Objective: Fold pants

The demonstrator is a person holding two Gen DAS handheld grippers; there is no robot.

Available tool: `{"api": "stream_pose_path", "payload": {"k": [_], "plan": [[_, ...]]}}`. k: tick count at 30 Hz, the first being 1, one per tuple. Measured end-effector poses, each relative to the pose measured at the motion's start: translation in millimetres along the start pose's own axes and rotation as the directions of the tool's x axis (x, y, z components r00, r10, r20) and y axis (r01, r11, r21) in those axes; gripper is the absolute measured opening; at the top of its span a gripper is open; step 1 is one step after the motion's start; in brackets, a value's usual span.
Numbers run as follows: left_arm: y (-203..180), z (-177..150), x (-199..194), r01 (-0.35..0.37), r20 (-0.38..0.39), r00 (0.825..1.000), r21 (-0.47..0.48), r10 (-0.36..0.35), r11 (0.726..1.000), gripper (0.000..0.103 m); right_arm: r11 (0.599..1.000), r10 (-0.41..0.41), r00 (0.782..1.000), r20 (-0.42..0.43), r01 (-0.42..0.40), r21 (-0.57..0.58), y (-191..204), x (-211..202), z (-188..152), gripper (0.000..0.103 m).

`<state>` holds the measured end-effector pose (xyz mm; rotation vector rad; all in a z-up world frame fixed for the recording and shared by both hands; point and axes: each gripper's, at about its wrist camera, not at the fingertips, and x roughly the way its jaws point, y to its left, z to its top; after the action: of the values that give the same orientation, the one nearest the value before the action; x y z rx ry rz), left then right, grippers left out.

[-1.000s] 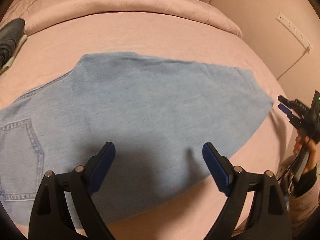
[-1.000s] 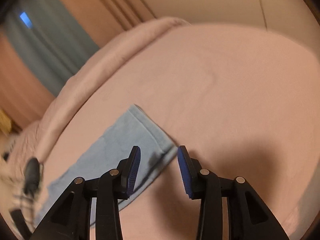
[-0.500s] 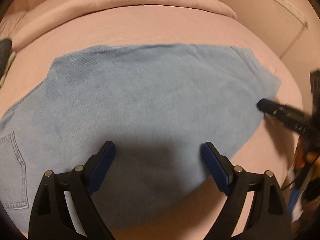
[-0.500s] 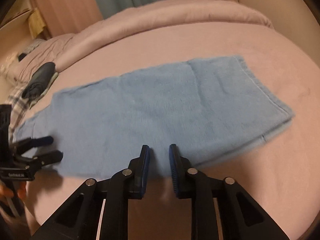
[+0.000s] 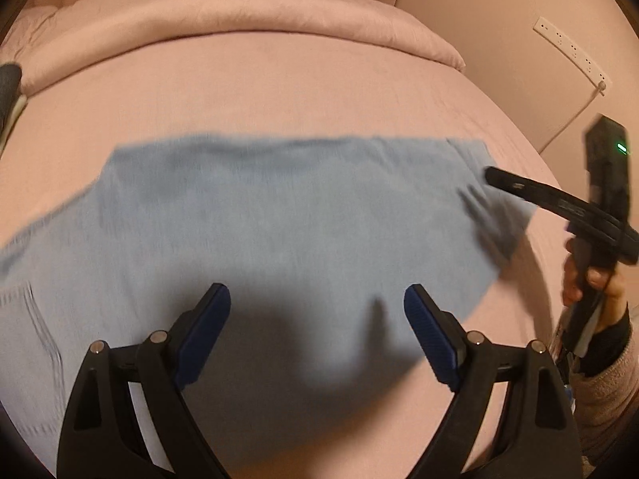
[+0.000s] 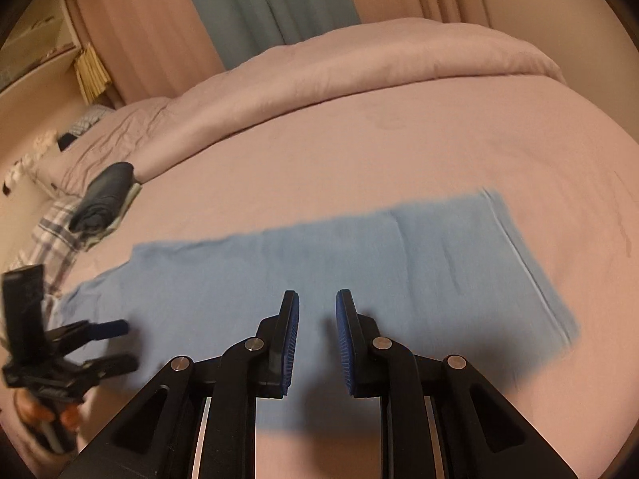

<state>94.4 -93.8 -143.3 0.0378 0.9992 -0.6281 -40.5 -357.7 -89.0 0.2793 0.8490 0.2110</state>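
Observation:
Light blue denim pants lie flat on the pink bed, folded lengthwise, with a back pocket at the left edge of the left wrist view. They also show in the right wrist view, leg hems to the right. My left gripper is open wide and empty, hovering above the pants' near edge. My right gripper is open with a narrow gap, empty, above the middle of the leg. In the left wrist view the right gripper hangs over the hem end. In the right wrist view the left gripper sits over the waist end.
A pink duvet is bunched along the far side of the bed. A dark folded garment lies on plaid cloth at the left. A wall with a power strip stands to the right.
Both grippers drew back and rose a little, so the pants look smaller. The right gripper swung left from the hem toward the middle of the leg, and its jaws opened slightly wider.

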Motion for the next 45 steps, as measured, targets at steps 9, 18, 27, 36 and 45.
{"api": "stream_pose_path", "payload": {"k": [9, 18, 27, 36, 45], "plan": [[41.0, 57.7, 55.3, -0.104, -0.049, 0.994, -0.086, 0.1, 0.991, 0.088, 0.982, 0.024, 0.997, -0.08, -0.008, 0.187, -40.2, 66.9, 27.3, 0.016], [53.9, 68.9, 36.3, -0.093, 0.02, 0.995, -0.16, 0.097, 0.983, 0.093, 0.951, 0.086, 0.996, 0.001, -0.083, 0.297, -28.7, 15.0, -17.6, 0.024], [111.0, 58.6, 45.5, -0.154, -0.045, 0.988, -0.318, 0.147, 0.935, 0.095, 0.981, 0.089, 0.994, -0.07, -0.075, 0.179, 3.6, 20.1, -41.7, 0.029], [95.2, 29.4, 10.0, -0.142, -0.017, 0.99, -0.291, 0.143, 0.946, 0.094, 0.963, 0.073, 0.997, 0.037, -0.08, 0.256, -7.8, -33.4, -55.4, 0.038], [66.2, -12.3, -19.3, -0.016, 0.035, 0.999, -0.319, 0.028, 0.948, 0.094, 0.832, -0.051, 0.984, 0.171, -0.053, 0.553, -77.1, -77.9, -74.2, 0.04]]}}
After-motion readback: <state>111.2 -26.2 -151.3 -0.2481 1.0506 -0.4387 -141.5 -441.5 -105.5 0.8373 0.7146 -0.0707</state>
